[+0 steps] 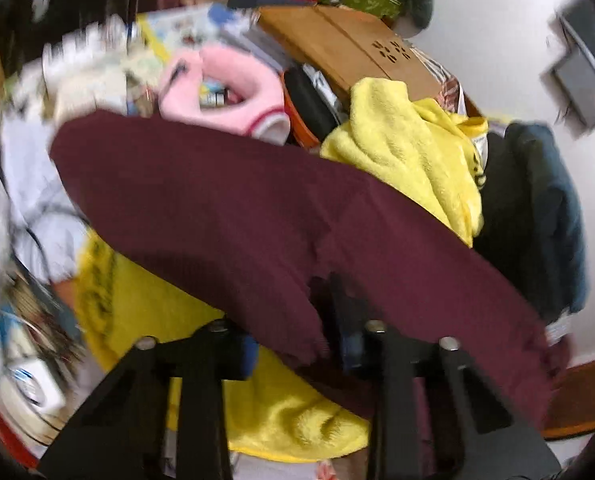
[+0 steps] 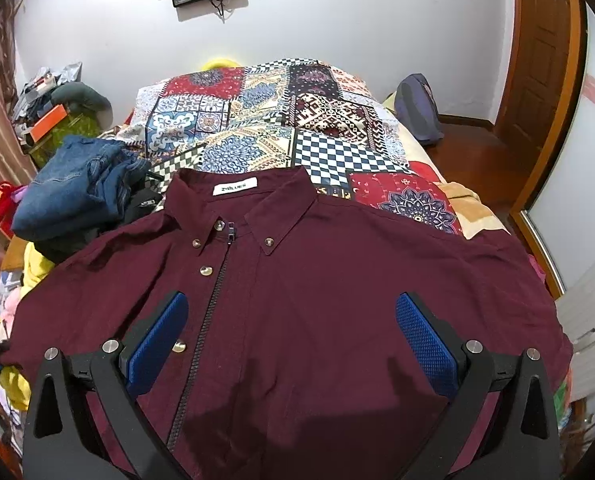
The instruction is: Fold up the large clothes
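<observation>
A maroon shirt (image 2: 337,280) with a zip front and a white collar label lies spread face up on the patchwork bed cover (image 2: 257,128). My right gripper (image 2: 293,340) hovers open just above the shirt's chest, its blue pads (image 2: 425,344) wide apart with nothing between them. In the left wrist view, a long edge of the same shirt (image 1: 217,200) runs across the picture. My left gripper (image 1: 297,348) has its jaws drawn close, with a fold of the maroon cloth caught between them. The cloth hides most of both pads.
A pile of blue jeans (image 2: 77,192) and dark clothes sits left of the shirt. Yellow fleece (image 1: 409,152), a pink plush (image 1: 225,80), a cardboard box (image 1: 337,40) and clutter crowd the bed's left side. A backpack (image 2: 417,112) and a wooden door (image 2: 545,60) stand far right.
</observation>
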A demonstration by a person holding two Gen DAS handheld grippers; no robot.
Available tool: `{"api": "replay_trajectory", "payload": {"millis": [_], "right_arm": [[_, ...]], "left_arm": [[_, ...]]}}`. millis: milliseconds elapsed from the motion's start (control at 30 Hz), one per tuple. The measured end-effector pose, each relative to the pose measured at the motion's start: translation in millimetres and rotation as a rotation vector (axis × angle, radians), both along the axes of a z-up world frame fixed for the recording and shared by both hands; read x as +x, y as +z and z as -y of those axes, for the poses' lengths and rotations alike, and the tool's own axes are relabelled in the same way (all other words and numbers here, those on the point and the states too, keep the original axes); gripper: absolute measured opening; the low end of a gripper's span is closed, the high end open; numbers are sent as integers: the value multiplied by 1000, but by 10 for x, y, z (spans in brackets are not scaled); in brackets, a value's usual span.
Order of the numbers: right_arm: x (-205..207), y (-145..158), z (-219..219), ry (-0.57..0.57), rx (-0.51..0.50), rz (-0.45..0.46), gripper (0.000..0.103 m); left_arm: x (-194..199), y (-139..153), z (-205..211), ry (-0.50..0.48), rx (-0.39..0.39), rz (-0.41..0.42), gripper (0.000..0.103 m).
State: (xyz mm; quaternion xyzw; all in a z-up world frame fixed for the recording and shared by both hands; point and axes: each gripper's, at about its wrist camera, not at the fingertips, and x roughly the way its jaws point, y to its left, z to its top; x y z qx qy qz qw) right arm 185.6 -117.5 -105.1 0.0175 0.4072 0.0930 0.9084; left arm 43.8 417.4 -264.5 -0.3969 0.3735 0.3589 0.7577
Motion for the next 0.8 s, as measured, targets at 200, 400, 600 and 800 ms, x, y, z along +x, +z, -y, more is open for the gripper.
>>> {"api": "replay_trajectory", "payload": {"millis": [200, 400, 600, 800], "right_arm": [[-48, 78, 18, 19, 17, 26, 103], [-100, 174, 107, 24, 29, 70, 103], [-164, 224, 274, 2, 63, 94, 103], [-207, 224, 463, -25, 81, 96, 103]], "left_arm": [[283, 693, 274, -100, 234, 19, 12], [626, 1569, 820, -259, 401, 171, 10], [950, 2146, 1649, -451, 512, 320, 9], [1470, 2016, 2551, -682, 528, 293, 9]]}}
